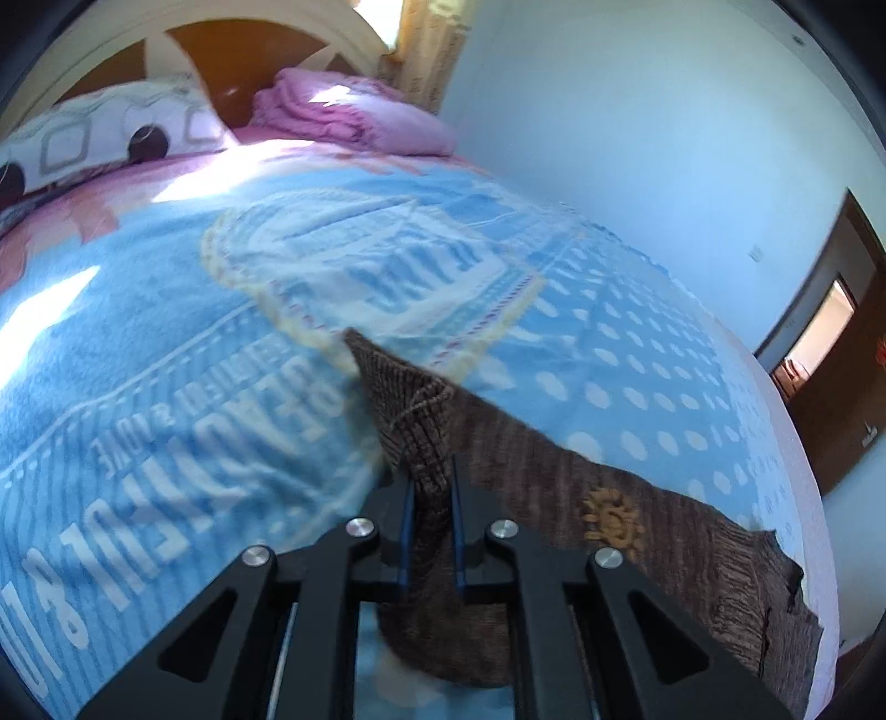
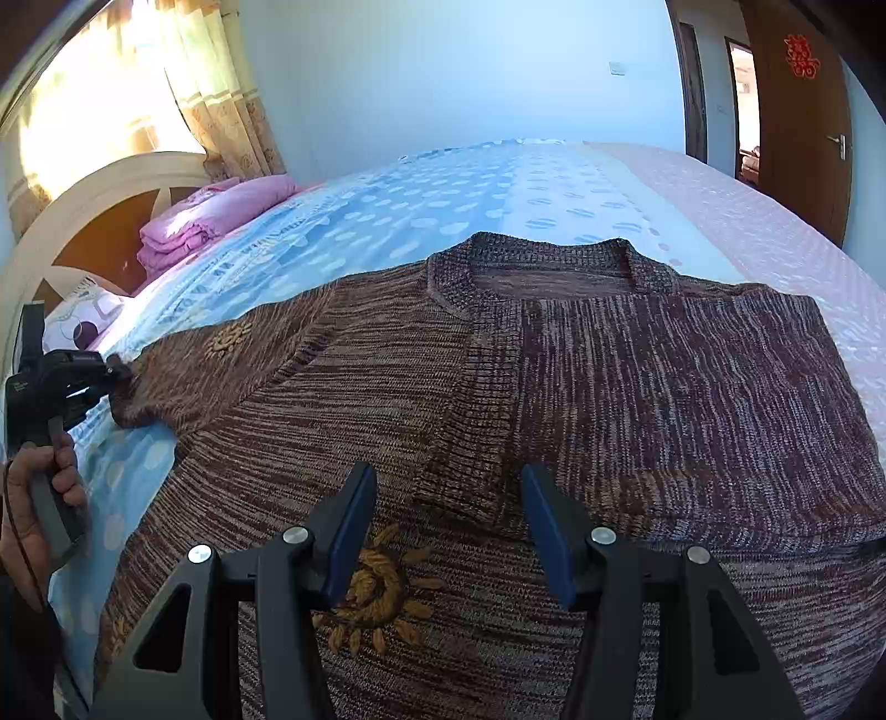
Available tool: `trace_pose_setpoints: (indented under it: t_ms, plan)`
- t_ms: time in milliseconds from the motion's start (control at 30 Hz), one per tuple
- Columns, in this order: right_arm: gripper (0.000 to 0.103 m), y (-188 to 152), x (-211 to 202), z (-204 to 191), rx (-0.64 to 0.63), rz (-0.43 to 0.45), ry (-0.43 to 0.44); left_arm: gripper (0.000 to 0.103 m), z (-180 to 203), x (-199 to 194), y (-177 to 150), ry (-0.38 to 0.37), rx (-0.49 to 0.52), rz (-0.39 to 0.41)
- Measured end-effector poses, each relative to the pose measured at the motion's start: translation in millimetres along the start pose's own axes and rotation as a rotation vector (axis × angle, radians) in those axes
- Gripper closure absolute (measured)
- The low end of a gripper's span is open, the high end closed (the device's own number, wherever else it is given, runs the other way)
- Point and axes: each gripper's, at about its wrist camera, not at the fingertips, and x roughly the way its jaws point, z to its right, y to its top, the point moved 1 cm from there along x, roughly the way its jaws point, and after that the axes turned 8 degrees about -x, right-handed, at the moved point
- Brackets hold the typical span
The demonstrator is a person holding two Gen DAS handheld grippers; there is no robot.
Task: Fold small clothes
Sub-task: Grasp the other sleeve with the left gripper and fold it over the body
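Blue bed (image 2: 387,221), one brown sweater (image 2: 609,387), two tools

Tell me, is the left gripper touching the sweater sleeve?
Touching. The left wrist view shows the left gripper shut on the brown sleeve, with the knit pinched between both blue pads.

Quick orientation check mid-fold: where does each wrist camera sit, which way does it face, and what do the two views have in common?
Left wrist: sits on the left gripper, looking along its fingers up the bed toward the headboard; its fingers are clamped on the brown sweater's sleeve cuff.
Right wrist: sits on the right gripper, facing across the sweater toward the door; fingers open above the knit. The person's left hand shows at its left edge.
Shared: sweater, blue bedspread, pink folded blanket, headboard, door.
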Motion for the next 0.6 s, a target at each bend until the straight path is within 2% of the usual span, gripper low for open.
trace_pose_setpoints:
  t_ms: [100, 167, 267, 333, 433, 500, 600]
  plan:
    - [0.048, -1.1, -2.9, 5.2, 0.031, 0.019, 0.015, 0.092, 60.0, -24.8, -19.9, -0.094, 0.188, 0.055]
    - [0.047, -2.3, -4.4, 11.1, 0.063, 0.030, 0.025, 0.092, 100.6, -42.3, -46.4, -0.181, 0.318, 0.067]
    - [0.047, -4.2, -5.4, 21.7, 0.124, 0.044, 0.056, 0.092, 140.2, -51.7, -89.7, -0.299, 0.432, -0.003]
    - [0.047, -4.9, -5.7, 26.2, 0.150, 0.050, 0.070, 0.092, 155.2, -47.5, -114.9, -0.315, 0.475, -0.056]
    - [0.047, -4.9, -5.6, 27.2, 0.159, 0.052, 0.077, 0.092, 163.6, -26.1, -146.1, -0.267, 0.520, -0.169]
    - [0.047, -4.6, -5.2, 27.0, 0.158, 0.051, 0.077, 0.090, 161.6, -18.1, -145.5, -0.245, 0.515, -0.220]
    - [0.047, -4.6, -5.0, 27.0, 0.159, 0.048, 0.076, 0.082, 150.0, -15.7, -136.4, -0.238, 0.469, -0.249]
